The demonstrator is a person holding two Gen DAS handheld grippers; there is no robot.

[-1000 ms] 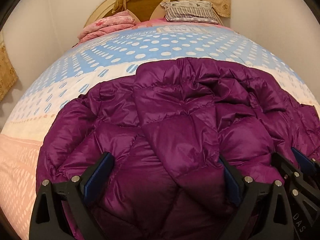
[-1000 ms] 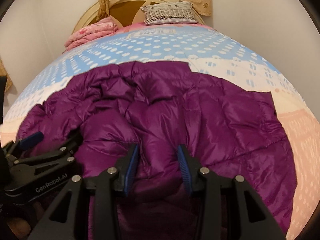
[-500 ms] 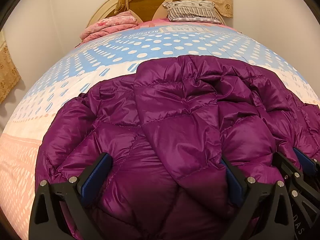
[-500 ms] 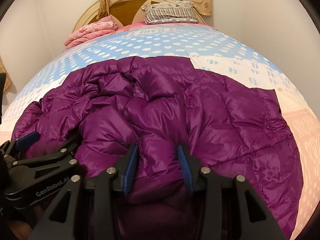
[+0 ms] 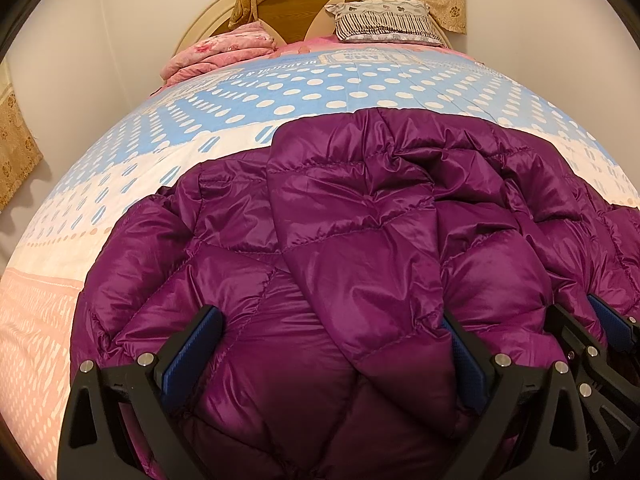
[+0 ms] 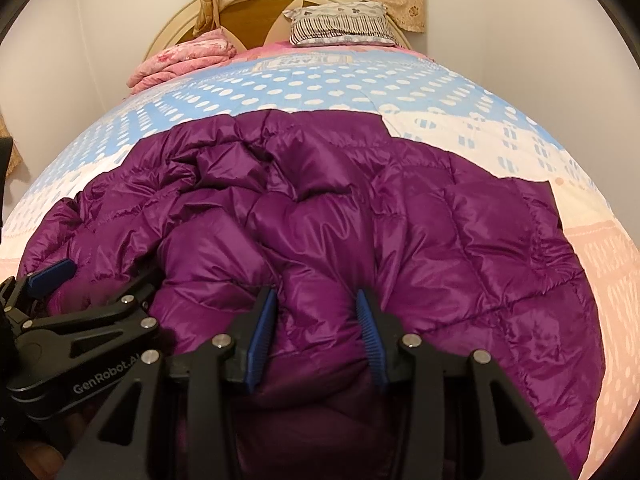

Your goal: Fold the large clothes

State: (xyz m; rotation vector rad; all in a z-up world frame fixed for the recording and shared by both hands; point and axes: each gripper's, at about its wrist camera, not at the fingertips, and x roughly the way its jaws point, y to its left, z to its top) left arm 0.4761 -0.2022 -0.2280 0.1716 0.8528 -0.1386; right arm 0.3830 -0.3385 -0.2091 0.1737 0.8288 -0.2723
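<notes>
A purple quilted down jacket (image 5: 360, 248) lies bunched on the bed and fills the lower half of both views (image 6: 360, 232). My left gripper (image 5: 332, 344) has its jaws spread wide, with a thick fold of the jacket bulging between the blue pads. My right gripper (image 6: 316, 328) has its jaws closer together and pinches a fold of the jacket near its front edge. The right gripper shows at the right edge of the left wrist view (image 5: 600, 340). The left gripper shows at the lower left of the right wrist view (image 6: 80, 320).
The bed has a blue, white and pink dotted cover (image 5: 304, 92). A folded pink blanket (image 5: 224, 52) and a striped pillow (image 5: 384, 22) lie at the headboard (image 6: 256, 16). Walls stand close on both sides.
Both grippers have moved forward over the bed with the jacket. The jacket's far edge has slid toward the headboard and the fabric is more bunched between them.
</notes>
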